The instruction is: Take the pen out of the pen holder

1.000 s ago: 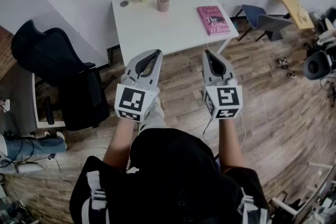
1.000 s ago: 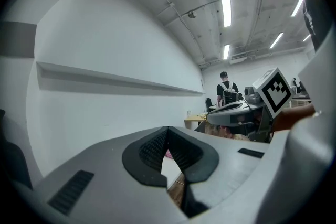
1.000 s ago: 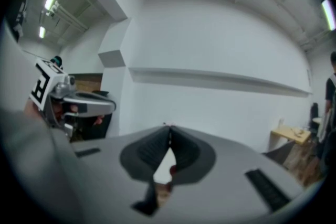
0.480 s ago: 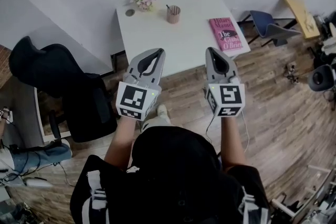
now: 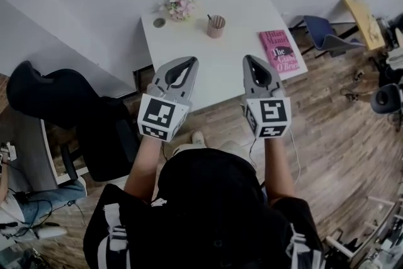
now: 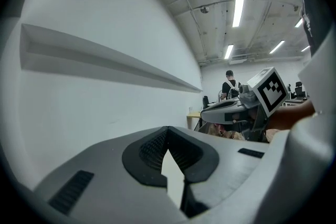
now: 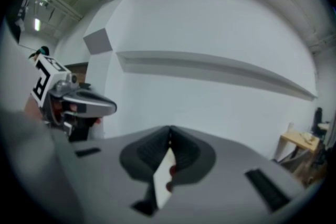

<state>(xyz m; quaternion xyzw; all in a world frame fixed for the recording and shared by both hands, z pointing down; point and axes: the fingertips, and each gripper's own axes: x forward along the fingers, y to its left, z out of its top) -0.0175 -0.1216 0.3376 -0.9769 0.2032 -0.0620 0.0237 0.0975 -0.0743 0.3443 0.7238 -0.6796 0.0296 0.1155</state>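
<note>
- While the pen (image 5: pixel 210 18) stands in the pen holder (image 5: pixel 216 27), only its dark tip shows above the rim, leaning toward the left.
- Pen holder is a small pinkish cup on the far half of the white table (image 5: pixel 189 50), well apart from both grippers and ahead of them, roughly between their two lines of aim.
- Left gripper (image 5: pixel 191 60) hangs over the table's near edge, jaws clenched tip to tip; its own view shows the pads meeting with nothing between them, just a blank white wall beyond.
- Right gripper (image 5: pixel 247 59) is level with it, also over the near edge, and pinched together and empty; the pads touch at the tip in its own view.
- Neither gripper touches the cup or the pen.
- Just left of the pen holder, a little bunch of pink and white flowers (image 5: pixel 181 3) sits at the back of the table, with a small round object (image 5: pixel 159 22) beside it.
- Over on the right end lies a pink book (image 5: pixel 279 50), flat, close to the table's corner.
- Off the table: a black office chair (image 5: pixel 56 97) to the left, a blue chair (image 5: pixel 321 29) to the right, wooden floor (image 5: pixel 327 129) under it all.
</note>
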